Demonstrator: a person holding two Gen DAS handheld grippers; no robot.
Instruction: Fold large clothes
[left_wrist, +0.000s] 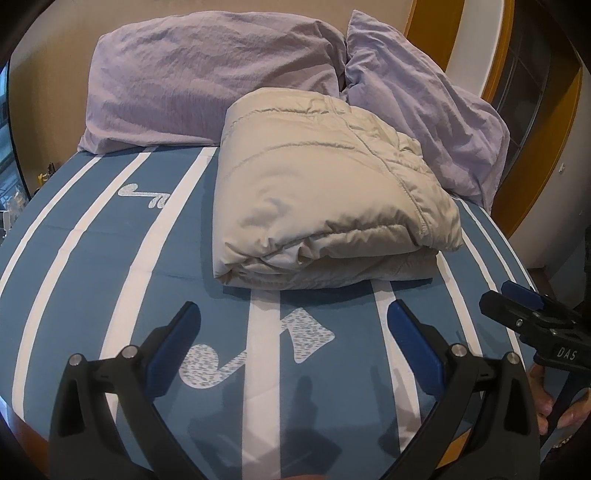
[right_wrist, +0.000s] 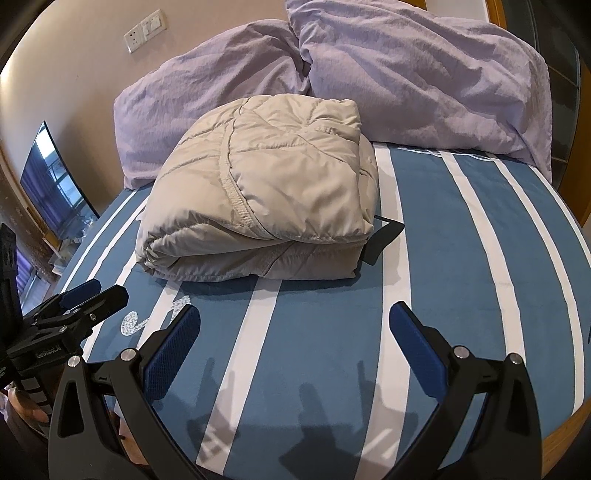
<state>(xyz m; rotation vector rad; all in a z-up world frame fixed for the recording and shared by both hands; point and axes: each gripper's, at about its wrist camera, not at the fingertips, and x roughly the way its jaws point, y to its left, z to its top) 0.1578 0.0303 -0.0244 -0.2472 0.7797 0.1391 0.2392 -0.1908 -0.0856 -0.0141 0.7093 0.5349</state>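
reading "das" in white letters on the black body of the right gripper (left_wrist: 524, 299) where it enters the left wrist view from the right edge, and a partly legible white label beginning "genrobo" on the left gripper (right_wrist: 94, 291) seen at the left edge of the right wrist view. a beige quilted puffer jacket (left_wrist: 325, 199), folded into a thick rectangular bundle, lies on the blue bed cover with white stripes (left_wrist: 92, 251), its far edge touching two crumpled lilac pillows (left_wrist: 207, 74) at the head of the bed. a black strap (right_wrist: 384, 236) pokes out from under the bundle's right side. both grippers hover over the near part of the bed, apart from the jacket, which sits ahead of them and between their lines of sight. in its own view each gripper's blue-padded fingers (right_wrist: 173, 347) stand wide apart with nothing between them: both released. a white wall socket plate (right_wrist: 146, 29) and a dark screen (right_wrist: 55, 181) sit left of the bed.
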